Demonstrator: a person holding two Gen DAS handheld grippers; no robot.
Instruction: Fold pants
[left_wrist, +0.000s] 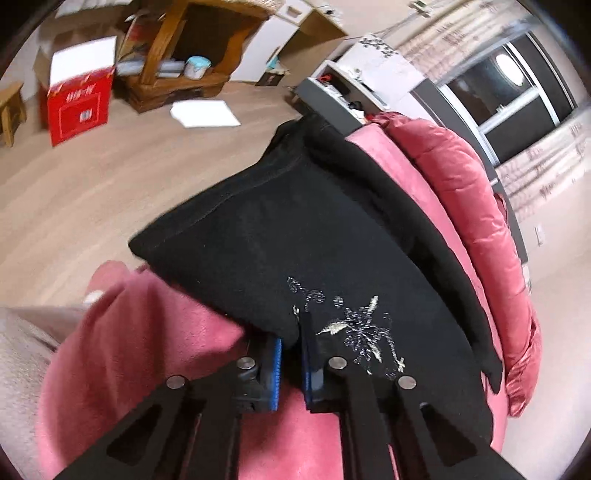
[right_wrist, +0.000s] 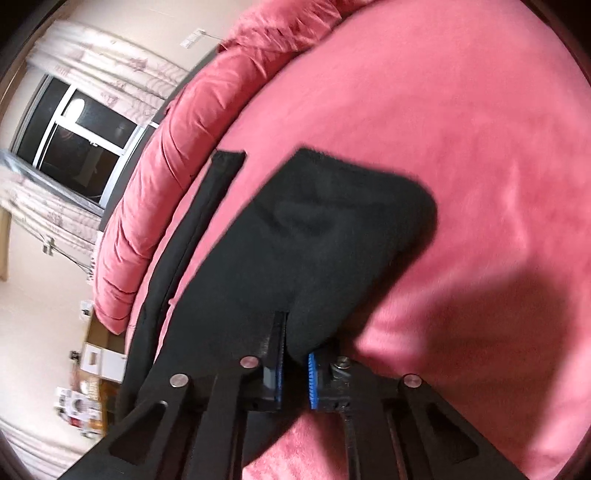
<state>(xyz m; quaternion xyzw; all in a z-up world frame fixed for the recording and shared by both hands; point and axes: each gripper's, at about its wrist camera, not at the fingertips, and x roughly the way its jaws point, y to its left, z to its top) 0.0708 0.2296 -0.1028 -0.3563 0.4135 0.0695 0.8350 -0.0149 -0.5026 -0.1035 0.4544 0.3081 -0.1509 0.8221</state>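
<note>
Black pants with silver floral embroidery lie on a round pink bed, already doubled into a thick, shorter bundle. The left gripper has its fingers pinched shut on the embroidered near edge. The right gripper has its fingers clamped on another black edge. At least one more fold seems left. A loose black strip trails toward the padded rim. Bare pink bedding to the right leaves open room; bare wooden floor lies beyond the bed's edge.
</note>
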